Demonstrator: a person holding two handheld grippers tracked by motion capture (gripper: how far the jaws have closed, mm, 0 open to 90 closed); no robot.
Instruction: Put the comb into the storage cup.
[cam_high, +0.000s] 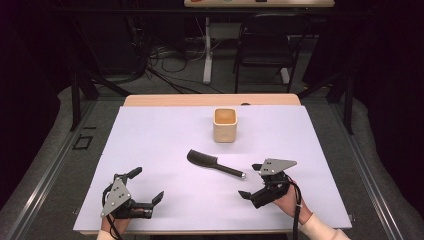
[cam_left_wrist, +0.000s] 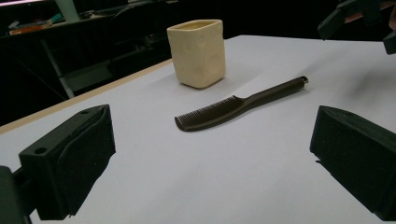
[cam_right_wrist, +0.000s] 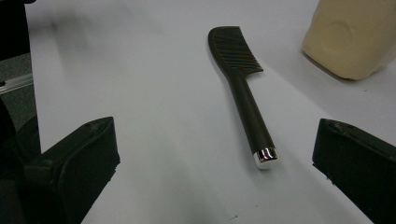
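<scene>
- The dark comb (cam_high: 215, 163) is lying flat on the white table cover (cam_high: 150, 145), just on the person's side of the cream cup (cam_high: 225, 125) and apart from it.
- Its long axis is running slantwise: the toothed head is pointing toward the left and slightly toward the cup, the silver-capped handle end (cam_right_wrist: 265, 155) toward the right gripper (cam_high: 254, 180).
- The right gripper is sitting much nearer the comb than the left gripper (cam_high: 147, 185); the handle cap is lying just ahead of its jaws, so I judge it the likelier one to take the comb.
- Both grippers are standing wide, with nothing between the jaws.
- In the right gripper view the cup is cut off by the frame edge, and how fully the comb's teeth touch the cover is hard to make out.
</scene>
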